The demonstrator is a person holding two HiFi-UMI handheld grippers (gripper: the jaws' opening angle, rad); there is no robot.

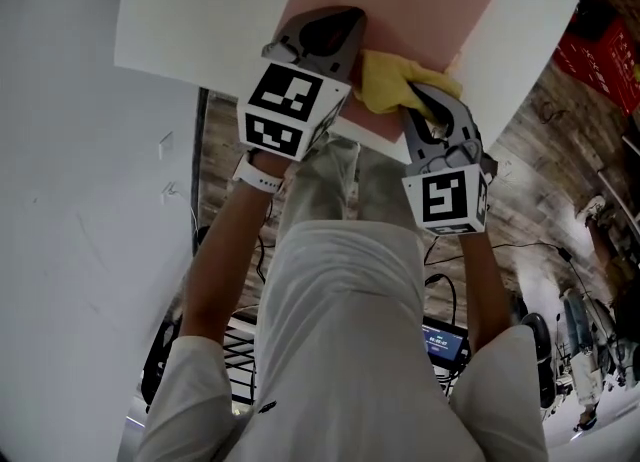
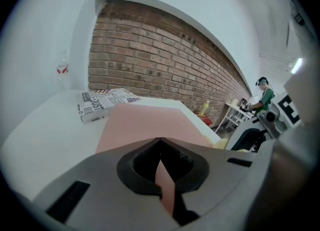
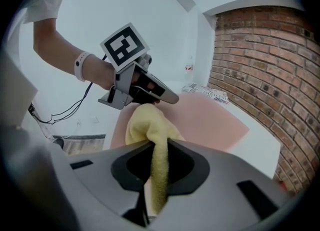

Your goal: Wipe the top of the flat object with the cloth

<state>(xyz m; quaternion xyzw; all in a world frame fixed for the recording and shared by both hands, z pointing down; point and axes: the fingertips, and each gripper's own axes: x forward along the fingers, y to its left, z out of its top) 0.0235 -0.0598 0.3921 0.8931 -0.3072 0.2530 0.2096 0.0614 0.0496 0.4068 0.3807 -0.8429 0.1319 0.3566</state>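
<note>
Head view, from your left: the left gripper (image 1: 338, 18) sits at the near edge of the pink sheet (image 1: 400, 0), which lies flat on the white table (image 1: 190, 10). In the left gripper view its jaws are pinched on that edge, with a thin sliver of pink standing between them, so this gripper is anchoring the sheet. At the far left of the table lies a printed paper (image 2: 100, 105), well apart from the work.

Just right of that gripper, the yellow cloth (image 1: 385, 80) is bunched on the sheet's near part. The right gripper (image 1: 418, 95) grips it: the right gripper view shows a narrow fold of cloth clamped between the jaws, with the rest mounded ahead of them.

Most of the pink top, far and right, looks not yet wiped.

Watch three things:
- The sheet looks thin. Push the cloth hard away from you and it may buckle or drag out of the left pinch.
- Only a slim fold is held, so a snag could pull the cloth free.
- The cloth lies just beside your left jaws. A sweep leftward could bump them and shift the sheet.
</note>
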